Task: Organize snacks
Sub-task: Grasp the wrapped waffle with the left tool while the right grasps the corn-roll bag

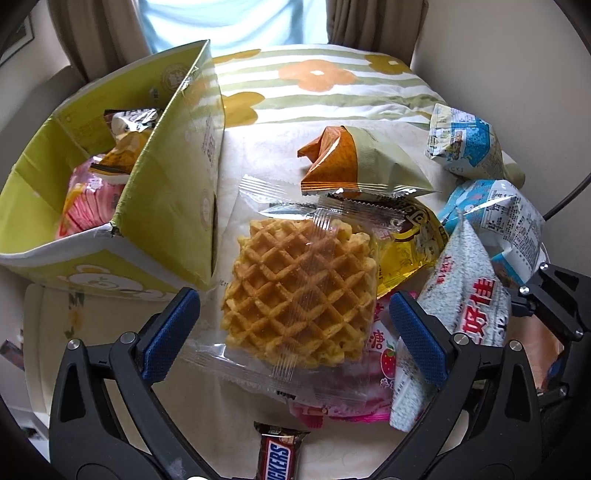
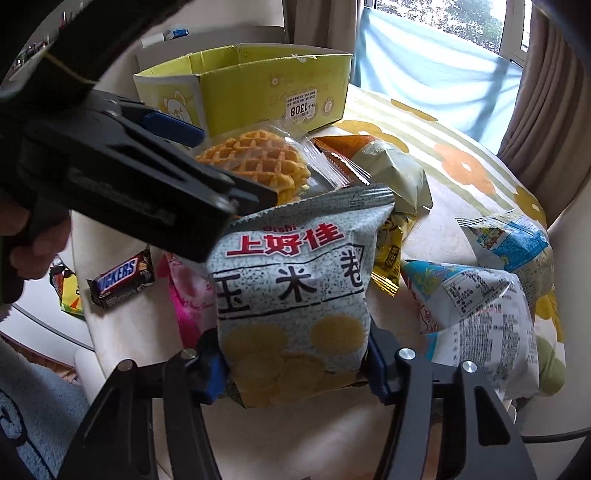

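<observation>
While your right gripper (image 2: 295, 373) clamps its blue pads on the lower part of the speckled grey corn-roll bag (image 2: 295, 295), the bag stands upright between the fingers, its top edge leaning toward the waffle. No earlier view is at hand, so only the grip itself can be told: the pads press the bag's sides on both flanks.

Your left gripper (image 1: 295, 332) stands wide apart, one blue pad (image 1: 168, 336) left of the wrapped waffle (image 1: 299, 295) and the other right of it, neither touching the clear wrapper. Nearest you in the left view lies a Snickers bar (image 1: 279, 458) between the gripper's arms, and a pink strawberry candy packet (image 1: 376, 369) shows from under the waffle.

Just beyond the waffle lie a yellow packet (image 1: 410, 243) and an orange-and-green pouch (image 1: 354, 166). To the right sit two blue-and-white snack bags (image 1: 495, 214), one behind the other.

To the left stands the green cardboard box (image 1: 166, 206), open at the top, already holding a pink packet (image 1: 88, 199) and a yellow-brown one (image 1: 122, 155). All of this rests on a cream cushion (image 1: 258, 147), with a flowered, striped cloth (image 1: 314, 85) farther back and curtains (image 1: 369, 22) at the window beyond.
</observation>
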Action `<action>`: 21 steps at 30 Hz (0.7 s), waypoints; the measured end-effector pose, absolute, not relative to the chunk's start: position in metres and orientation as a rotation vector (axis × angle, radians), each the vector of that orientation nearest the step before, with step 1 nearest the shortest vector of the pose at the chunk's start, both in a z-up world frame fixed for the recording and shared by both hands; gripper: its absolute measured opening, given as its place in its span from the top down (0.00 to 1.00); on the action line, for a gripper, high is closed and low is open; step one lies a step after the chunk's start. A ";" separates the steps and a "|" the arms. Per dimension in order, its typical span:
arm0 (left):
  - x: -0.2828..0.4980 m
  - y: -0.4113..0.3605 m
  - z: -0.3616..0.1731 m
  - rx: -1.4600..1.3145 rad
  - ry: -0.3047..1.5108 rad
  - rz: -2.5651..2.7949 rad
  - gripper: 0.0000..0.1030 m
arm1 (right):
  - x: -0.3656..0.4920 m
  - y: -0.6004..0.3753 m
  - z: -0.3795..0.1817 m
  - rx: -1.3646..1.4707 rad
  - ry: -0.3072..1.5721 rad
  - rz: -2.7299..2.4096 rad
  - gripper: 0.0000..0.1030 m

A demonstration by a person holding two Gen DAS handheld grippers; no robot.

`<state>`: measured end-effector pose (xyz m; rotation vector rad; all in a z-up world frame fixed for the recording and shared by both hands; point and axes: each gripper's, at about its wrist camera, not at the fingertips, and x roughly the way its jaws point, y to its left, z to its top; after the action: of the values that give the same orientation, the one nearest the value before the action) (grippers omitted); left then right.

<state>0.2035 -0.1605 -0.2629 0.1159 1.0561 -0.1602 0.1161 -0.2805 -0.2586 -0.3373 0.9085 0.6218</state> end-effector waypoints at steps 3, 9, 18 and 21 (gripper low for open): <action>0.207 -0.160 -0.265 0.104 1.060 -0.157 0.01 | 0.114 -0.282 -0.256 -0.342 0.905 0.620 0.48; 0.214 -0.159 -0.274 0.114 1.078 -0.143 0.01 | 0.114 -0.288 -0.258 -0.327 0.926 0.616 0.48; 0.213 -0.161 -0.275 0.139 1.064 -0.166 0.17 | 0.121 -0.286 -0.262 -0.316 0.939 0.613 0.48; 0.210 -0.161 -0.273 0.147 1.063 -0.169 0.23 | 0.122 -0.285 -0.263 -0.319 0.938 0.616 0.48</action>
<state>0.2102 -0.1613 -0.2735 0.1473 1.0628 -0.1688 0.1217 -0.2852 -0.2627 -0.3188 0.9375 0.6162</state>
